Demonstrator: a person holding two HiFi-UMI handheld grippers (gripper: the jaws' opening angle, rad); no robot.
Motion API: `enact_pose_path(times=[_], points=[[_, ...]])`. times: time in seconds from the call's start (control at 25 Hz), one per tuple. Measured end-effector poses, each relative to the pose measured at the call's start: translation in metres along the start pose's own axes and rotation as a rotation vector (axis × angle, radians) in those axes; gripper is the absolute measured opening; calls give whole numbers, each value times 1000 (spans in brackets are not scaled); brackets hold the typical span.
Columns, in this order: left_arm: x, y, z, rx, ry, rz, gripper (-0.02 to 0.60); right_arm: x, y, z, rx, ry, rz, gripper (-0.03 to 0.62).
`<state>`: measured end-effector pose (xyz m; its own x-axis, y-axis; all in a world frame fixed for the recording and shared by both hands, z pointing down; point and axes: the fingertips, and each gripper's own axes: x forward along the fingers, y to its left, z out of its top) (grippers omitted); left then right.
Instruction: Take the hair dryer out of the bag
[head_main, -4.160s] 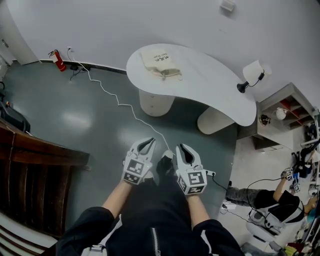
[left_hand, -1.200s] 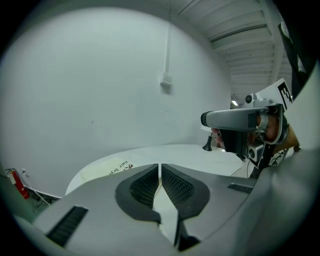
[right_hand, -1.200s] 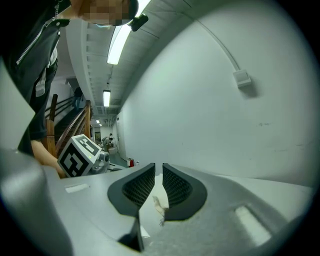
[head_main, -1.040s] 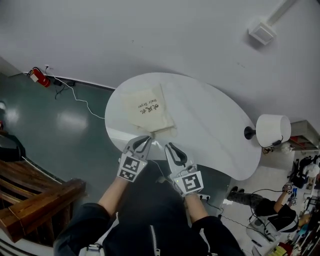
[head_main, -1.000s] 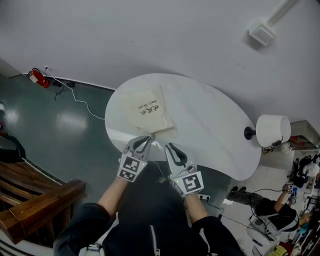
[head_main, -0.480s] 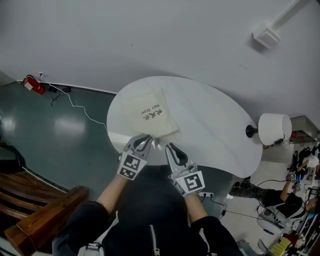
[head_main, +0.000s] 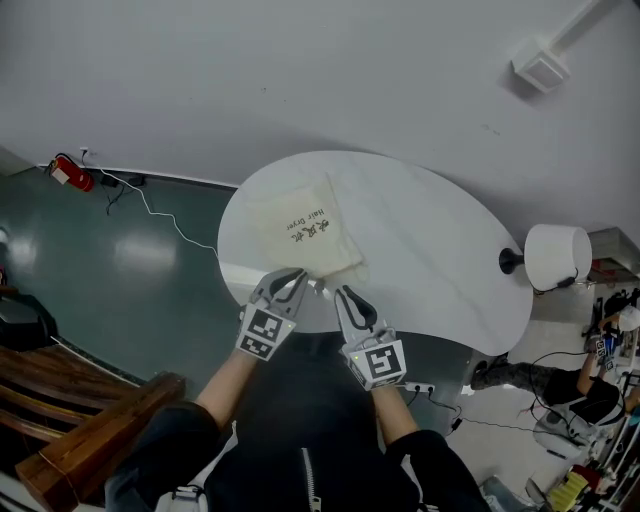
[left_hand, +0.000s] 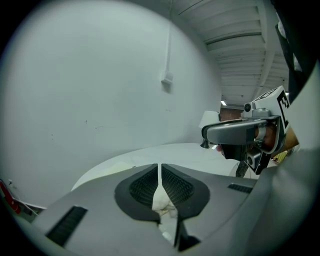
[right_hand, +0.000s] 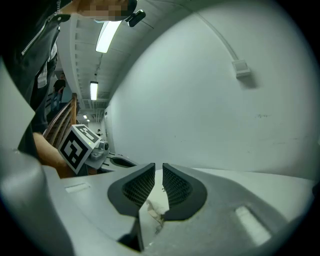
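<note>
Just beyond the tips of both hand-held grippers: cream drawstring bag (head_main: 300, 228), flat on the white oval tabletop (head_main: 440, 240), printed "Hair Dryer", gathered mouth and cord turned toward the tips. Hair dryer itself not visible.

Left hand-held gripper (head_main: 298, 274): tips at the bag's near edge, over the rim of the tabletop; contact with the cloth impossible to judge. Jaws clenched, pads pressed together with nothing between them in the left gripper view (left_hand: 160, 167); cream cloth of the bag glimpsed through the opening below the pads.

Right hand-held gripper (head_main: 340, 292): just beside the left one, tips a little short of the bag's mouth and slightly to its right. Jaws clenched to a hairline slit in the right gripper view (right_hand: 158, 167), empty; loose cord ends of the bag on the tabletop seen below the pads.

Pose: both forearms stretched forward from dark sleeves, side by side, marker cubes uppermost, each hand-held gripper aimed at the bag and tilted gently downward, tips converging. Each visible in the other's view: right one (left_hand: 245, 131) to the right of the left jaws, left one (right_hand: 82, 147) to the left of the right jaws.

Surroundings: white-shaded lamp (head_main: 556, 256) well to the right of the right hand-held gripper; red fire extinguisher (head_main: 68, 172) on the floor far to the left of the left one.
</note>
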<state>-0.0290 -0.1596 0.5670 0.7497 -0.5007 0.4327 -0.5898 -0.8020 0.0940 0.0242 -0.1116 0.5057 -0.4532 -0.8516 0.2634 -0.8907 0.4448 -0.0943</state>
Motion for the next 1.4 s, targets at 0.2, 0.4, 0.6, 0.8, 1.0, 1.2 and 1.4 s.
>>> enact_pose_path(times=[0.2,0.4,0.6,0.8,1.0,1.2,1.4], points=[[1,-1,1,8,-2,5,14,1,-4,-6,-5,8,-2,37],[0,-6,-5,4,7,3,14,-1,-2,-12,3,16,-5,37],[-2,-9,-12,6,20,4,14,-2,1,-19,28,29,-16,51],[-7,-7,-15,3,24,16,14,-3,2,-23,16,20,-11,64],[-9,-7,-19,-5,29,23,14,-3,2,-26,35,20,-9,77],[-11,-5,-22,-15,31,30,14,0,2,-29,39,27,4,86],[-14,0,-25,-21,33,45,14,2,1,-28,106,-5,17,101]])
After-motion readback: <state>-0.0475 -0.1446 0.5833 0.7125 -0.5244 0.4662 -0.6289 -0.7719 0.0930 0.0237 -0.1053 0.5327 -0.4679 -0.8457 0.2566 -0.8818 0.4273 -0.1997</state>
